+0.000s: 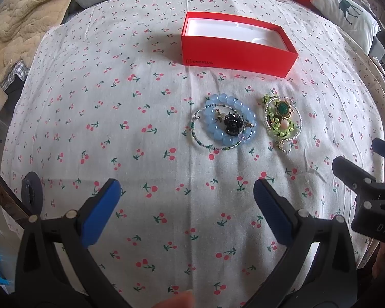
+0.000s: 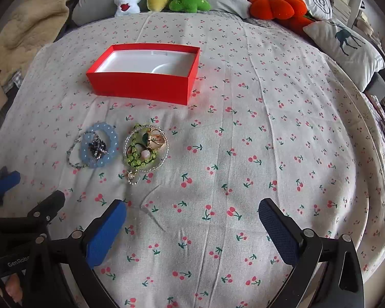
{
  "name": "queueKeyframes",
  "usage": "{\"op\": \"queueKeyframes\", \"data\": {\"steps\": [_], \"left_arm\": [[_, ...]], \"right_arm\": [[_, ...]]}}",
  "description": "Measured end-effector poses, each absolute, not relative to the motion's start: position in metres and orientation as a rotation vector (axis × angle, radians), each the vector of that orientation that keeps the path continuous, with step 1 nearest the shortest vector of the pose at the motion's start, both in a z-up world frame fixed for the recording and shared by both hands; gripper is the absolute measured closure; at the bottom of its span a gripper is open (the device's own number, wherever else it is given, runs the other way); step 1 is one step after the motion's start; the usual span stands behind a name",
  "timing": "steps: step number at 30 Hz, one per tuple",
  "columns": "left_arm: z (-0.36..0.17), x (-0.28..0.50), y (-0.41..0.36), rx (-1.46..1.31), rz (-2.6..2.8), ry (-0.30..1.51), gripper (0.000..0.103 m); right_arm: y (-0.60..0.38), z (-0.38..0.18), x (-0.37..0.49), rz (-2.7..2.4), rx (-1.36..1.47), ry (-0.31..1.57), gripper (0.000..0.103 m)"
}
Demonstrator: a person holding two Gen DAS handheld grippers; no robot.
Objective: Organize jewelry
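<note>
L gripper [image 1: 187,205]: jaws spread wide, nothing held. Blue bead bracelet [image 1: 229,120] pile lies straight ahead of it on the cherry-print sheet [image 1: 115,128], green pendant cluster [image 1: 282,120] just beside, to the R. Red box [image 1: 238,43] sits beyond both, empty. R gripper [image 2: 192,228]: also wide apart, empty; jewelry is seen ahead-left of it, so L is judged better lined up.

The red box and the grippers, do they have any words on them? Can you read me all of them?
"ONEPLUS", with a small square logo before it, on the front of the red box.
"DAS", cut off by the picture's edge, on the right gripper as the left wrist view shows it.
"GenRob", also cut off, on the left gripper in the right wrist view.
The pillows carry drawings only, no readable words.
</note>
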State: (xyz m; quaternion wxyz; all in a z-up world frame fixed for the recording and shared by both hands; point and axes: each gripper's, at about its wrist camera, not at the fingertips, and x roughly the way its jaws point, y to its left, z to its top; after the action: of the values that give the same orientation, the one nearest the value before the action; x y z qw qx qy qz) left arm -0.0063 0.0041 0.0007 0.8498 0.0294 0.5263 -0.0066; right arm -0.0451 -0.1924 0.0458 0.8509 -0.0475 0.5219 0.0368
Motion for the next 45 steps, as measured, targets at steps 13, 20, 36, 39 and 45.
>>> {"op": "queueKeyframes", "data": {"steps": [13, 20, 36, 39, 45], "left_arm": [[-0.0008, -0.0067, 0.0049, 0.059, -0.015, 1.108, 0.000], [-0.0011, -0.0077, 0.0068, 0.057, -0.015, 1.107, 0.000], [-0.0013, -0.0086, 0.0068, 0.058, -0.015, 1.107, 0.000], [-0.0008, -0.0078, 0.0067, 0.057, -0.015, 1.105, 0.000], [-0.0009, -0.0079, 0.0066, 0.057, -0.015, 1.106, 0.000]], "right_arm": [[-0.1911, 0.0442, -0.0463, 0.076, -0.101, 1.099, 0.000], [-0.1924, 0.0442, -0.0470, 0.075, -0.102, 1.101, 0.000], [-0.1922, 0.0426, -0.0461, 0.071, -0.106, 1.105, 0.000], [-0.1922, 0.0425, -0.0459, 0.070, -0.107, 1.106, 0.000], [-0.1920, 0.0424, -0.0455, 0.069, -0.108, 1.107, 0.000]]}}
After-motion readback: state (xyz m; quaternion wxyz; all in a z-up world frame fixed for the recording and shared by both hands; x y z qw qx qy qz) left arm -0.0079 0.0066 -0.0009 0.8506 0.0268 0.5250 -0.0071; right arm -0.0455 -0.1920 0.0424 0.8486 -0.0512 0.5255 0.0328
